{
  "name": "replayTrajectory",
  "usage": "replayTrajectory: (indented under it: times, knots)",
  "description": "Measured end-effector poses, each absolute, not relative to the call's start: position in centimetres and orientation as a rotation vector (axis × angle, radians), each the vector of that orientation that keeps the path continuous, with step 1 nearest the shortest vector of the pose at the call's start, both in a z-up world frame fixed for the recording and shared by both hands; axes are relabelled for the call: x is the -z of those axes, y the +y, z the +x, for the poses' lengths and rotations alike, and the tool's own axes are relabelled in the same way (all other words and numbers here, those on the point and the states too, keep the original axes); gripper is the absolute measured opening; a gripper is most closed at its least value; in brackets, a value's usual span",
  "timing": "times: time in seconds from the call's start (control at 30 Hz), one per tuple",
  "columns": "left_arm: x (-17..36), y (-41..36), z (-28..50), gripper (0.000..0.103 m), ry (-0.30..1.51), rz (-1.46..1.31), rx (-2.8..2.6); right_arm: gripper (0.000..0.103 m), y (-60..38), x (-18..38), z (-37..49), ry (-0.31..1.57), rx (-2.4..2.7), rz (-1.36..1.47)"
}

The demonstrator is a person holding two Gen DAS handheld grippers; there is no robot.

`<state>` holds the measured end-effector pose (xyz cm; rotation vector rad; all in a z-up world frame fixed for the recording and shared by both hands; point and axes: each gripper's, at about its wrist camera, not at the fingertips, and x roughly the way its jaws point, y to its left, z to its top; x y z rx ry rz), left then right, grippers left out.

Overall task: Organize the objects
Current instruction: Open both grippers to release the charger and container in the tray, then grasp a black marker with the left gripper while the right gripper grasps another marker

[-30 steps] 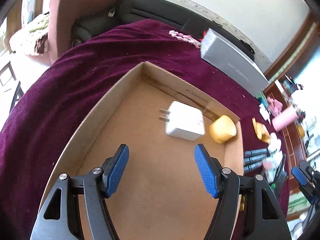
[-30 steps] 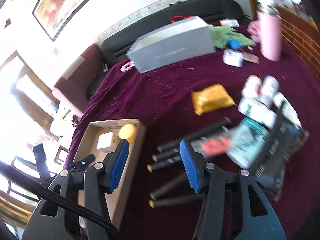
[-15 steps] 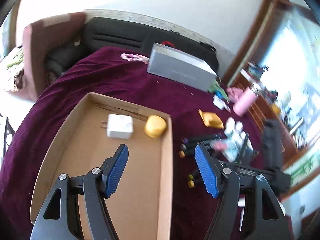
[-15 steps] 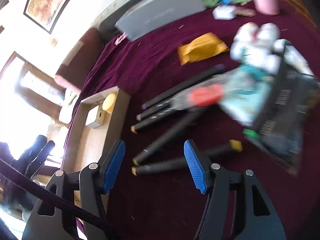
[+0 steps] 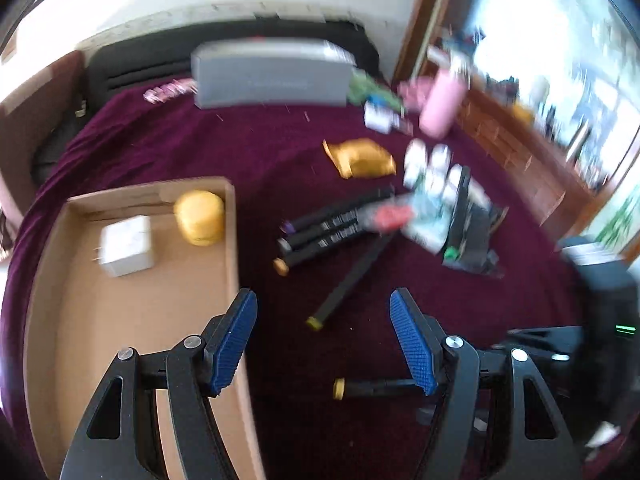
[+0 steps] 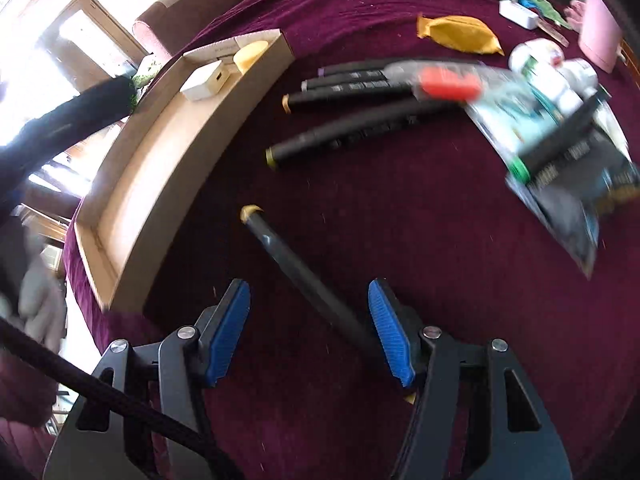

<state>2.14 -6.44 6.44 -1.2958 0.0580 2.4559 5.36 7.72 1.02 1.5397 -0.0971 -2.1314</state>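
On the plum velvet cloth (image 6: 400,240), ribbed blue fingers (image 6: 386,330) of both grippers are standing spread, empty; a slim cylindrical marker (image 6: 308,276) is lying between the right pair.

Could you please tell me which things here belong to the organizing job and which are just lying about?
Job:
cardboard tray
white charger
yellow tub
black markers
right tongs, over one marker

Lying about:
grey box
pink bottle
yellow pouch

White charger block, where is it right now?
The white charger block lies inside the cardboard tray at its far end, just left of the yellow round object; seen at left in both wrist views.
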Motion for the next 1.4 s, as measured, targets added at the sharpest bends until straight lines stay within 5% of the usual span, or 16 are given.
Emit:
replayTrajectory:
  times: [0.2, 0.27, 0.33, 0.4, 0.6, 0.9, 1.17, 1.4]
  knots:
    - [-2.5, -1.5, -1.0, 0.062, 0.391, -1.374, -2.45, 0.061, 10.0, -0.9, 6.4, -0.169, 2.192, 1.49]
    - [-1.5, -0.2, -1.2, 0.052, 0.493, -1.375, -2.439, 0.061, 10.6, -0.9, 6.7, -0.177, 2.195, 1.474]
    - [-1.3, 0.6, -0.6, 0.024, 0.516, -1.346, -2.409, 0.061, 10.5, -0.9, 7.0, -0.167, 2.201, 1.463]
    - [-1.3, 0.7, 0.1, 0.019, 0.491, -1.368, -2.386, 0.061, 10.8, -1.0, 6.8, -0.165, 2.209, 1.457]
    - [-1.2, -0.2, 1.9, 0.016, 0.45, -1.405, -2.319, 0.061, 11.8, -0.9, 7.0, -0.171, 2.238, 1.438]
    - [-1.3, 3.8, 0.6, 0.015, 0.636, -1.289, -2.371, 0.061, 11.7, -1.5, 7.4, -0.148, 2.251, 1.414]
    - [-3.7, -0.3, 3.8, 0.011, 0.374, -1.304, -2.325, 0.061, 11.5, -2.2, 7.6, -0.062, 2.3, 1.416]
    - [-7.4, -6.1, 6.8, 0.011, 0.133, -1.214, -2.406, 0.061, 6.6, -1.4, 6.8, 0.222, 2.284, 1.373]
